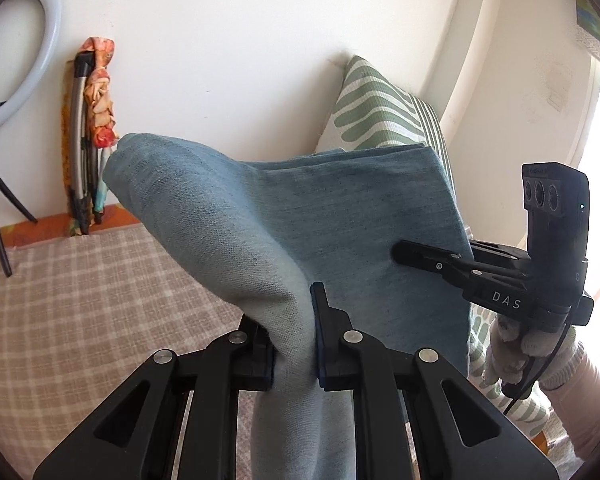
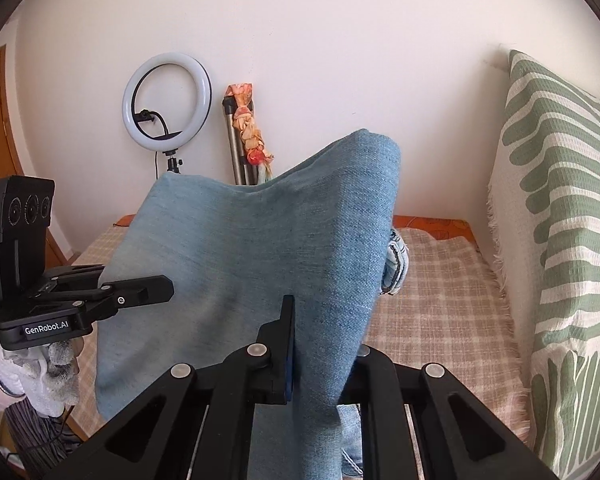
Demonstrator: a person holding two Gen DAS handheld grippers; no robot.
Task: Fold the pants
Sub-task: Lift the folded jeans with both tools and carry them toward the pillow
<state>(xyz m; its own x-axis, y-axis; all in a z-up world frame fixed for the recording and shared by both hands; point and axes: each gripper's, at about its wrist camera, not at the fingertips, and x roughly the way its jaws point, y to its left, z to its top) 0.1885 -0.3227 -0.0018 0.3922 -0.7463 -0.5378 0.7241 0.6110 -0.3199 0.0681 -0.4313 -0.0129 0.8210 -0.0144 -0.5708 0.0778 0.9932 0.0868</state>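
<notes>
The pants (image 1: 300,216) are blue denim, held up in the air between both grippers above a checked bed cover. My left gripper (image 1: 294,344) is shut on a bunched edge of the pants. My right gripper (image 2: 320,340) is shut on another edge of the pants (image 2: 260,248); its right finger is hidden behind the cloth. In the left wrist view the right gripper (image 1: 404,252) comes in from the right against the cloth. In the right wrist view the left gripper (image 2: 160,288) comes in from the left. A frayed hem (image 2: 396,264) hangs behind the fold.
The beige checked bed cover (image 1: 80,300) lies below. A green and white patterned cushion (image 2: 560,240) stands at the right against the wall. A ring light on a tripod (image 2: 167,101) and a folded stand with floral cloth (image 2: 246,132) lean at the back wall.
</notes>
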